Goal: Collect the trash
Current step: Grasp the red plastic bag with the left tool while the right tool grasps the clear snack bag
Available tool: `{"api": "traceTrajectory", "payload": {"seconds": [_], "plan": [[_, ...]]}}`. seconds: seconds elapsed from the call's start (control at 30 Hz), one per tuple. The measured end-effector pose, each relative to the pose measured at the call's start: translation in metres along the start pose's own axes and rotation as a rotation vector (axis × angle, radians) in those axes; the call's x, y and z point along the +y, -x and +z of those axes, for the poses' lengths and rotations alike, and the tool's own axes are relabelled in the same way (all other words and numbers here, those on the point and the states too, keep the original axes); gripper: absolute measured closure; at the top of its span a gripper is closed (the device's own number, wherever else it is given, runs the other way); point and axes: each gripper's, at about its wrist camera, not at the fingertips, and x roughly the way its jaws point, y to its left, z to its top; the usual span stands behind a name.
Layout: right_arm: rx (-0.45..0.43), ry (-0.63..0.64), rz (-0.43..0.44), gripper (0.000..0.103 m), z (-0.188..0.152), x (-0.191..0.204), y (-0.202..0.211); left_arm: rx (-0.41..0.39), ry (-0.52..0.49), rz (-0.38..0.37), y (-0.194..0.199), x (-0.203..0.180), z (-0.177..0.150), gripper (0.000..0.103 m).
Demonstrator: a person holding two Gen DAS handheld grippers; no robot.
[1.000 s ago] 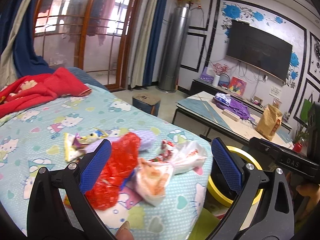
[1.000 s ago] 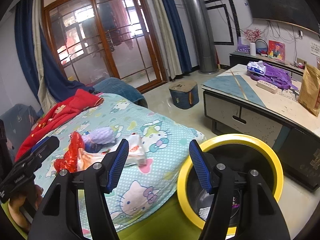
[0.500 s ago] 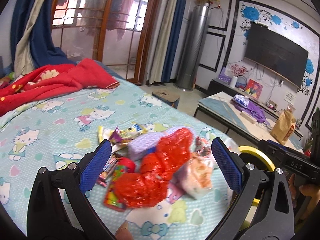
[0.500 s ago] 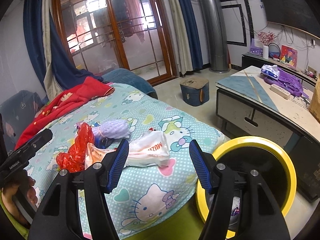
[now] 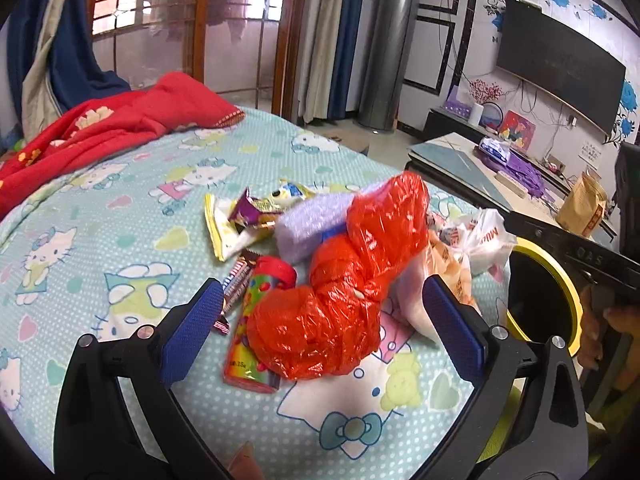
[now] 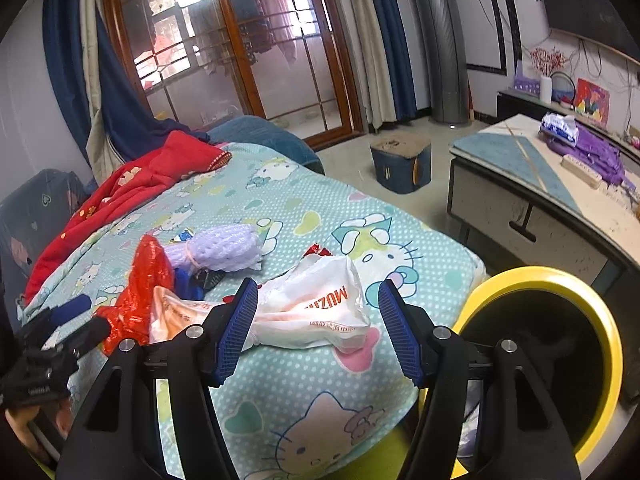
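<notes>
A pile of trash lies on the Hello Kitty bedspread point(image 5: 120, 248). A crumpled red plastic bag point(image 5: 344, 288) sits between the fingers of my open left gripper point(image 5: 320, 328), with a colourful candy tube point(image 5: 256, 320), a purple foam net point(image 5: 312, 224) and snack wrappers point(image 5: 248, 216) beside it. My open right gripper point(image 6: 318, 328) hovers over a white plastic bag point(image 6: 316, 304). The red bag point(image 6: 140, 288) and foam net point(image 6: 224, 248) also show in the right wrist view. A yellow-rimmed bin point(image 6: 560, 360) stands on the floor at the bed's right edge.
A red blanket point(image 5: 100, 128) lies at the far end of the bed. A low table point(image 6: 540, 184) with a purple cloth and a brown paper bag point(image 5: 580, 204) stands right of the bed. A small blue stool point(image 6: 400, 164) is on the floor.
Both grippers moved forward over the bed. The red bag now sits between my left fingers, and the white bag sits under my right gripper. Both stayed open.
</notes>
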Motion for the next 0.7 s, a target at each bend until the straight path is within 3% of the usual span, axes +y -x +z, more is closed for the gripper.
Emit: {"api": "traceTrajectory", "payload": {"seconds": [0.23, 0.43, 0.7], "plan": [[0.019, -0.046, -0.01, 0.043, -0.004, -0.014, -0.013, 0.014, -0.016, 0.0, -0.006, -0.005, -0.005, 0.016], [0.032, -0.046, 0.005, 0.059, -0.007, -0.018, -0.019, 0.028, -0.027, -0.005, -0.008, -0.01, -0.007, 0.025], [0.057, -0.036, 0.015, 0.09, -0.012, -0.021, -0.023, 0.039, -0.038, -0.007, -0.009, -0.013, -0.008, 0.045]]}}
